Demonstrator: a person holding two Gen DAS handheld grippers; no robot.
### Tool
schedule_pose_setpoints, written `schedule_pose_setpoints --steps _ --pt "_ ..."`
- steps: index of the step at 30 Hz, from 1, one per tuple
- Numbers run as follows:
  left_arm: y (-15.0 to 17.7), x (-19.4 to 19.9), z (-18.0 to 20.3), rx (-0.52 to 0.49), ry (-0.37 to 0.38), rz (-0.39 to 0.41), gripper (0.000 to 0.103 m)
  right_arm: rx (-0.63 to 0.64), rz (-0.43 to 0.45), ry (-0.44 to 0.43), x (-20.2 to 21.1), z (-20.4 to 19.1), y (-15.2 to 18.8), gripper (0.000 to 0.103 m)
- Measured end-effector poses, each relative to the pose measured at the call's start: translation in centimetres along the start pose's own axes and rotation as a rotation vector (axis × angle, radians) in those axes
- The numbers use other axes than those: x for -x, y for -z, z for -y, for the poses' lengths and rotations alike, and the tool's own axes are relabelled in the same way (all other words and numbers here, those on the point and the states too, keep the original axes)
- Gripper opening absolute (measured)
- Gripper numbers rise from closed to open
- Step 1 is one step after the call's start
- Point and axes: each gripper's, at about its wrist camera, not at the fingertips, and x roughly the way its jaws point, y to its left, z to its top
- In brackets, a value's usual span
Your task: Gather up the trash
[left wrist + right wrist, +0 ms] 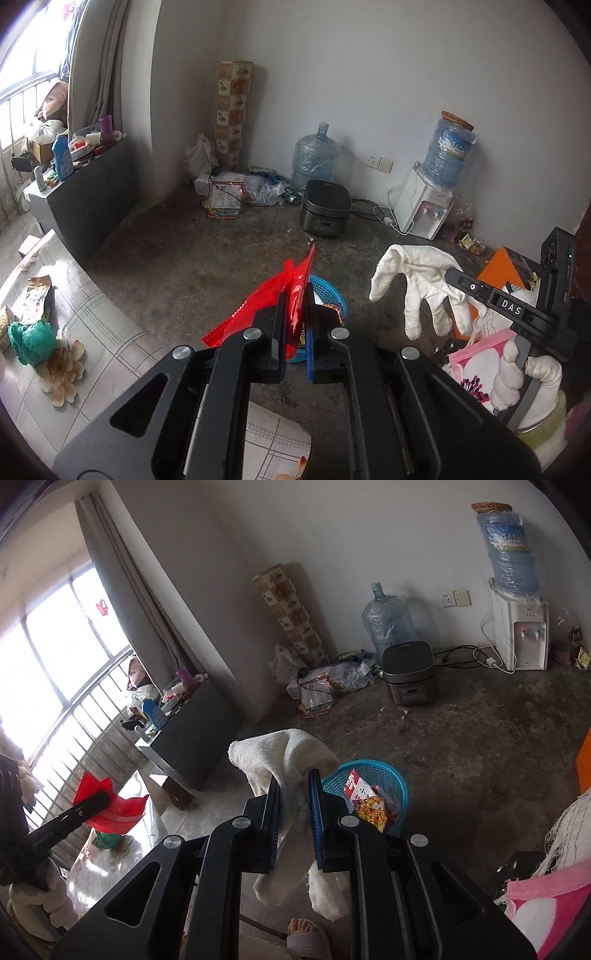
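A: Left gripper [295, 325]?
B: Jaws clamped on red wrapper [291, 295], above blue basket [384, 779] on floor.
A: Right gripper [293, 812]?
B: Jaws pinch white glove [291, 760], just left of basket.

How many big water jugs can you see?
2: one water jug on the floor by the wall, one upside down on the dispenser. More may be hidden.

A bare concrete floor [480, 738] was seen, with a blue basket [400, 786] set at its centre, a rice cooker [408, 679] at twelve o'clock and a water dispenser [521, 635] at two o'clock.
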Motion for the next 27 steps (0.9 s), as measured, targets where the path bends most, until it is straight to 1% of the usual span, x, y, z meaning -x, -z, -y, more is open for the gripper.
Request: schedule_pose_setpoints --steps 4,7,10,13,15,16,17,18,19,20,21,22,23,25,27 --pt "-1.6 -6.8 0.8 0.017 0.084 -0.087 0.006 -0.058 -0.07 0.026 -4.0 2.4 0.5 0.015" --pt "-2.7 -11.3 1.0 0.041 0.13 -0.136 0.006 -0.078 -0.13 0.038 -8.0 3.3 0.8 0.015" --pt "-3.9 -15.4 1.0 0.06 0.164 -0.181 0.006 -0.087 -0.174 0.05 -12.8 3.9 0.8 0.015" --pt "-4.8 -19.6 0.7 0.07 0.173 -0.223 0.006 -0.115 -0.224 0.077 -18.5 5.0 1.1 0.015" --pt "-5.1 -22.9 0.7 0.083 0.194 -0.27 0.007 -0.134 -0.248 0.097 -22.0 6.0 1.9 0.018" --pt "-5.0 -24.9 0.4 0.098 0.218 -0.319 0.011 -0.159 -0.265 0.09 -23.8 6.9 2.5 0.023" --pt "-4.7 -27.1 0.2 0.117 0.225 -0.372 0.023 -0.198 -0.283 0.067 -25.7 8.1 3.3 0.039" --pt "-4.2 -29.1 -0.1 0.128 0.218 -0.423 0.035 -0.239 -0.303 0.058 -27.3 9.5 4.5 0.046" --pt "-3.6 -31.0 -0.3 0.14 0.21 -0.459 0.039 -0.285 -0.334 0.079 -28.6 10.8 5.8 0.047" --pt "-2.8 -32.6 -0.7 0.159 0.197 -0.494 0.04 -0.343 -0.368 0.1 -29.6 12.1 6.9 0.047" --pt "-2.1 -33.9 -1.1 0.18 0.178 -0.528 0.04 -0.4 -0.383 0.102 -30.0 13.2 7.8 0.047" --pt "-1.3 -34.7 -1.5 0.207 0.169 -0.555 0.04 -0.443 -0.38 0.102 -30.0 13.9 8.5 0.047" --pt "-0.7 -35.1 -2.0 0.235 0.175 -0.572 0.04 -0.466 -0.365 0.101 -29.5 14.4 8.9 0.047" --pt "0.1 -34.8 -2.5 0.266 0.202 -0.577 0.041 -0.484 -0.34 0.092 -28.0 15.0 9.5 0.047" --pt "0.2 -34.0 -2.6 0.259 0.218 -0.565 0.045 -0.493 -0.319 0.088 -26.6 15.4 9.7 0.048"
